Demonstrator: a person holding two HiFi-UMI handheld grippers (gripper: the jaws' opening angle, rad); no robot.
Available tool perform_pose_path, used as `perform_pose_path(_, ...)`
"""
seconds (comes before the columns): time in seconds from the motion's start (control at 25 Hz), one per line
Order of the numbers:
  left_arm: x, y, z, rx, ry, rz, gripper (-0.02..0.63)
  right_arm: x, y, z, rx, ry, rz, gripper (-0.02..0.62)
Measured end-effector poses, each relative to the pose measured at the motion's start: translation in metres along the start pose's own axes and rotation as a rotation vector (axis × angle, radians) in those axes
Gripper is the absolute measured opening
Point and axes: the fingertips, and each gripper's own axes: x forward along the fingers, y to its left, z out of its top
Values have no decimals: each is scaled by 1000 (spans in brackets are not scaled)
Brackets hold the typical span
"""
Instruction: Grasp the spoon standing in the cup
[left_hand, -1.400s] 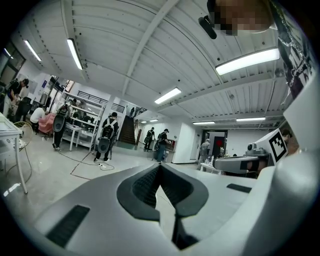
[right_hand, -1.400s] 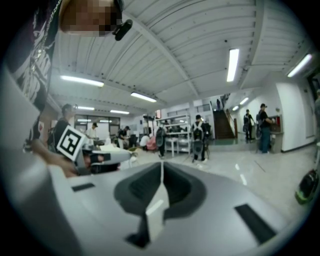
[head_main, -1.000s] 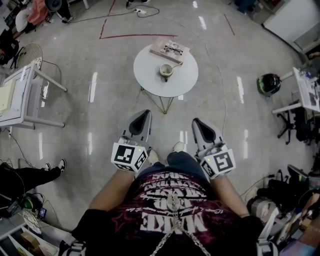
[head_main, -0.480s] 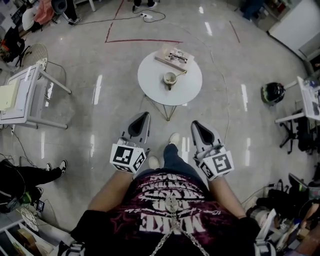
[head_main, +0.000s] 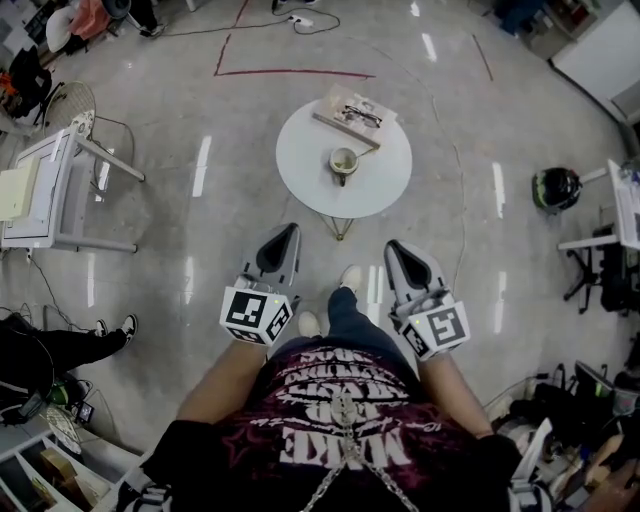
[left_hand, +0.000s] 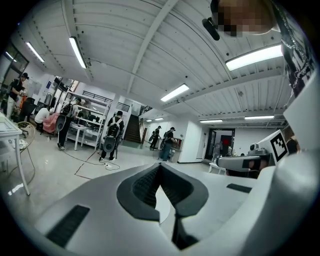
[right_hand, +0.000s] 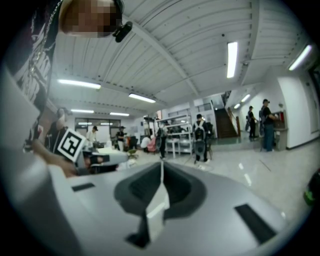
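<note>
Two claws, my left claw (head_main: 285, 232) and right claw (head_main: 398, 248), are pressed together, empty. The round surface (head_main: 300, 150) has drawn nearer over the last second. The cup (head_main: 343, 160) sits mid-surface, its spoon too small to discern, well beyond reach yet.

A small pale cup (head_main: 343, 162) stands upright near the middle of the round white table (head_main: 303, 170). A slim spoon (head_main: 358, 150) stands in it, its handle leaning over the rim toward the table's far right edge (the bowl is hidden inside the cup).
</note>
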Motion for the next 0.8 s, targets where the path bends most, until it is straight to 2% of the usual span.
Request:
perform_pose_path(0.56,95,19,-19,-22,70,29,25,53,-89,-10,42,41,-9,37)
perform_pose_path(0.8,136,20,-13,-9,77,44,25,72,-128,-2,41,43,4,37)
